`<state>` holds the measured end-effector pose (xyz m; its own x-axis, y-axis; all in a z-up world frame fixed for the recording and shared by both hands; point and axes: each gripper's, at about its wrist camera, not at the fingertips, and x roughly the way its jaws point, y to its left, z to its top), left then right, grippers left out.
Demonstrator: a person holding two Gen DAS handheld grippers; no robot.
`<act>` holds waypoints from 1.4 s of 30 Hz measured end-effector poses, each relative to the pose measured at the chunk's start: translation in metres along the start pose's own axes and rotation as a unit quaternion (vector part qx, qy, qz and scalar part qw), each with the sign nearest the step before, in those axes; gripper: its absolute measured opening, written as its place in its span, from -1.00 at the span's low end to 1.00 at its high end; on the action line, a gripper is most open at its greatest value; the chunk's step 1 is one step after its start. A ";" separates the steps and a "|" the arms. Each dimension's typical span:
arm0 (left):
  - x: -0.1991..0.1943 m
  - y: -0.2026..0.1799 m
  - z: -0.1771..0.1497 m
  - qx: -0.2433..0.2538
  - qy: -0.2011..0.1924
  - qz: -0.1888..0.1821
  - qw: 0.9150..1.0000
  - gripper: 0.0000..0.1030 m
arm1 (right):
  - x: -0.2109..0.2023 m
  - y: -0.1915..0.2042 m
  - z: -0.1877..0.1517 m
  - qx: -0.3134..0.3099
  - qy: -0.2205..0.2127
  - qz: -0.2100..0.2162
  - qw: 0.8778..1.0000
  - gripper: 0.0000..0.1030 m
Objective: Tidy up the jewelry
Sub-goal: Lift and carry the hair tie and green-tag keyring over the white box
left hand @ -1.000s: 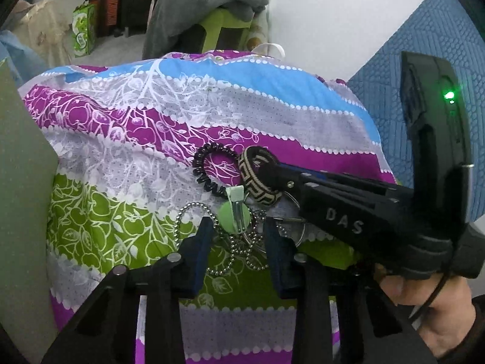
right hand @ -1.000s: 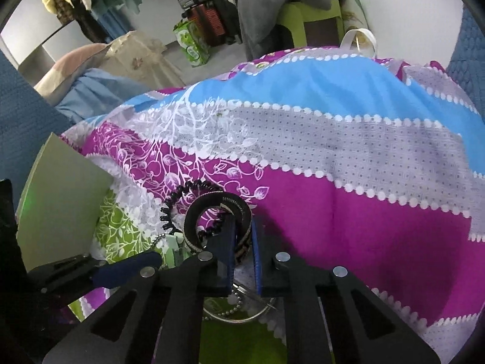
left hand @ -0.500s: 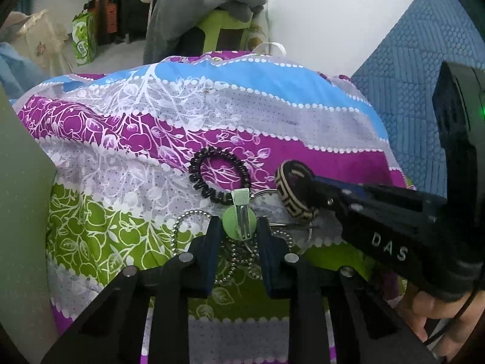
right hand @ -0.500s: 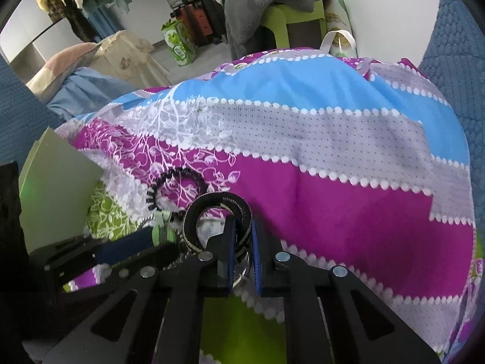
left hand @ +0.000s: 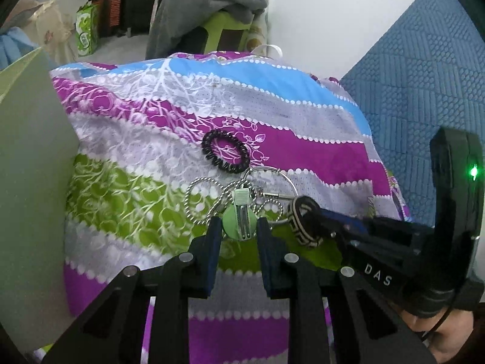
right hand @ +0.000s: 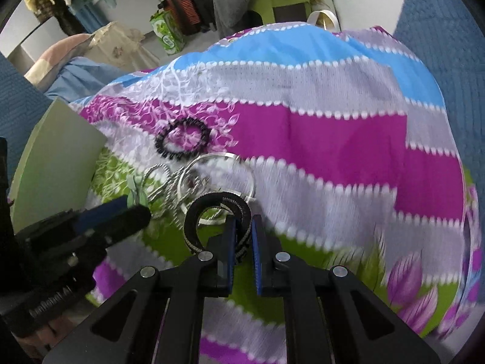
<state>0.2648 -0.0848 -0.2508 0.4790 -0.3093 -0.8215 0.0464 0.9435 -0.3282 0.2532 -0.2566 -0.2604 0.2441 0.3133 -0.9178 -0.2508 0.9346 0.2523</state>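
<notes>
On the striped floral bedcloth [left hand: 303,115] lies a pile of jewelry. My left gripper [left hand: 238,232] is shut on a round green hair clip [left hand: 238,221], just above a silver bead chain [left hand: 200,200]. My right gripper [right hand: 242,230] is shut on a black-and-beige patterned bangle [right hand: 218,221], held on edge beside a thin silver hoop [right hand: 218,176]. In the left wrist view this bangle [left hand: 304,223] sits right of the clip. A black spiral hair tie [left hand: 225,154] lies loose behind the pile, apart from both grippers.
A pale green flat board [left hand: 30,151] stands along the left of the cloth. Blue quilted fabric [left hand: 424,91] borders the right side. Behind the bed a green stool [left hand: 227,27] carries grey clothing. A hand [left hand: 439,333] grips the right tool.
The left jaws have narrowed onto the green clip and raised it a little. The right gripper has carried the bangle rightwards and nearer, away from the spiral hair tie.
</notes>
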 end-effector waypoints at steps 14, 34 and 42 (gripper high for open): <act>-0.053 0.007 -0.011 -0.001 0.001 -0.010 1.000 -0.55 | -0.042 0.026 -0.028 0.037 -0.023 0.007 0.999 -0.85; -0.176 0.012 0.024 0.008 -0.046 -0.027 0.999 -0.55 | -0.138 0.067 -0.001 0.030 -0.092 -0.010 0.995 -0.85; -0.219 0.011 0.049 0.036 -0.079 -0.018 0.996 -0.55 | -0.175 0.093 0.021 0.021 -0.131 -0.016 0.991 -0.85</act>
<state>0.2035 -0.0010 -0.0517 0.6076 -0.3256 -0.7244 0.1258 0.9401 -0.3170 0.2066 -0.2208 -0.0705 0.4879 0.3116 -0.8154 -0.2015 0.9491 0.2421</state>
